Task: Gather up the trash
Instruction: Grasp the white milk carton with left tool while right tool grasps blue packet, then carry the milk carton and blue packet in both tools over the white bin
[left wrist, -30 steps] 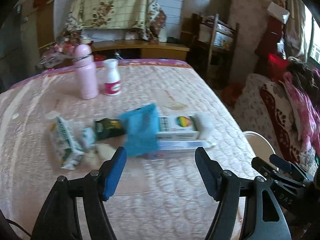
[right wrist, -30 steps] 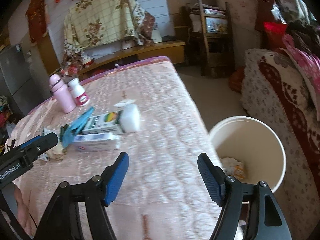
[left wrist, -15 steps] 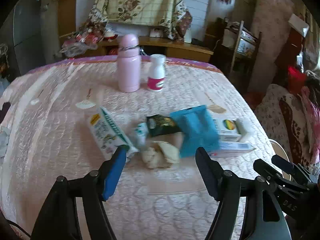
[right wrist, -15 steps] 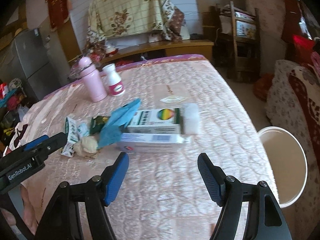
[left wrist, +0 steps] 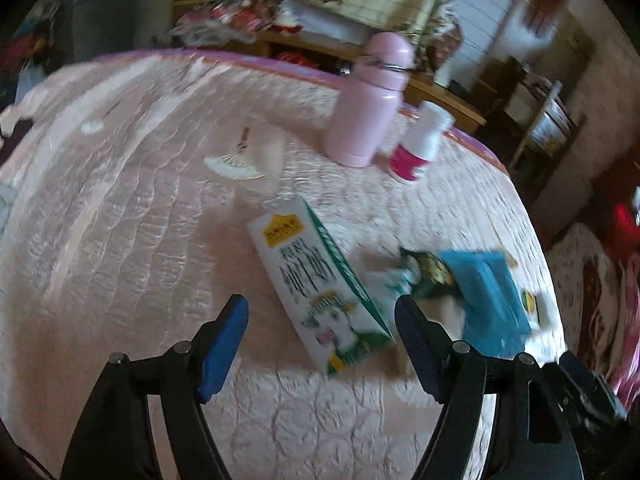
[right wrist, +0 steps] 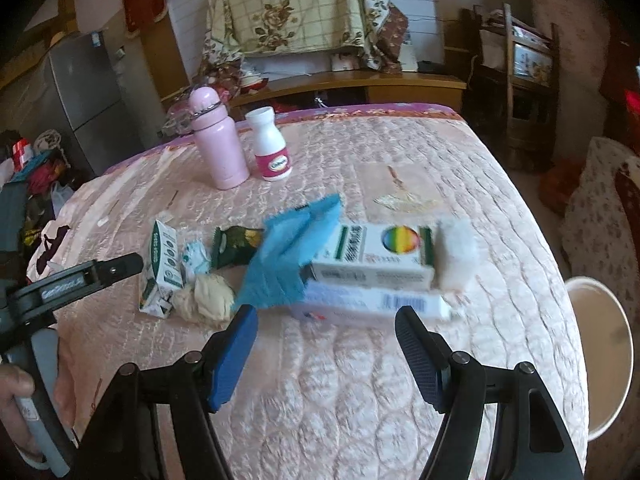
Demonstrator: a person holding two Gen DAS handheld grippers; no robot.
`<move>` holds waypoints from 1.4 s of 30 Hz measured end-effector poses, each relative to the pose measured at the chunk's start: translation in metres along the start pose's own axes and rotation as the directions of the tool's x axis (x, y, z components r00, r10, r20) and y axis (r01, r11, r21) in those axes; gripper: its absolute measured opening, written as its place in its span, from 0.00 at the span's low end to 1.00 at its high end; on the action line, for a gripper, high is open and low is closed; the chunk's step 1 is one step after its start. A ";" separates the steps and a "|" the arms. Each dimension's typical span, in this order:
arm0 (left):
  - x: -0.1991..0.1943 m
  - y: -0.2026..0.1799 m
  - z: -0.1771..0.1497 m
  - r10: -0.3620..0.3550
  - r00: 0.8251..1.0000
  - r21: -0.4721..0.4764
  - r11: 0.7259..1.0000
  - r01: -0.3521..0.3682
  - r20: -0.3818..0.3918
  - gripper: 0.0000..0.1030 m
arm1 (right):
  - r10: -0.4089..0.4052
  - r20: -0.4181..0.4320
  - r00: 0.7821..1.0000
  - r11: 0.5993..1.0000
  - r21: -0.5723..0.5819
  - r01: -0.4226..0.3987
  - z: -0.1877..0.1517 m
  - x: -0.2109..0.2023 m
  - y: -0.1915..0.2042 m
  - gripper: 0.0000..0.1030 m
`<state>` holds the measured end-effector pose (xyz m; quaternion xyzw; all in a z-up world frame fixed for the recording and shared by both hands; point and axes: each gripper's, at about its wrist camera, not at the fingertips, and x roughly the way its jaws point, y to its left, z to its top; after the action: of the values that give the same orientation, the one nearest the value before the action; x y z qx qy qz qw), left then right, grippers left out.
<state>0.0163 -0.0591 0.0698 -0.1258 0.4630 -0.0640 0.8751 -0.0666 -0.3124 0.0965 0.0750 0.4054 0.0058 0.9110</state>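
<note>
Between the left gripper's (left wrist: 320, 332) opening jaws lies the milk carton (left wrist: 316, 284), untouched. Right gripper (right wrist: 324, 342) hangs open, empty, just before the long white box (right wrist: 372, 304).

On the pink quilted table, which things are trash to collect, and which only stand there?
Trash:
- green-white milk carton
- crumpled cream tissue
- dark green wrapper
- white round bin receives it

Probably not trash:
- tall pink flask
- white pill bottle

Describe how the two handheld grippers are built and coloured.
Both the left gripper and the right gripper have black linkage arms with silver pivot screws and blue textured pads. The left one's black body carries white lettering and sits on a grey handle.
</note>
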 end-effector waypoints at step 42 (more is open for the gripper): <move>-0.036 -0.041 -0.020 -0.059 0.998 0.126 0.991 0.055 0.030 0.58 | 0.195 -0.006 0.981 0.981 0.006 -0.195 0.013 -0.007 0.001 0.18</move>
<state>-0.0202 -0.0938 0.0987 -0.0850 0.4393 -0.1155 0.8868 -0.0612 -0.3140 0.1104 0.1169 0.3991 0.0942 0.9045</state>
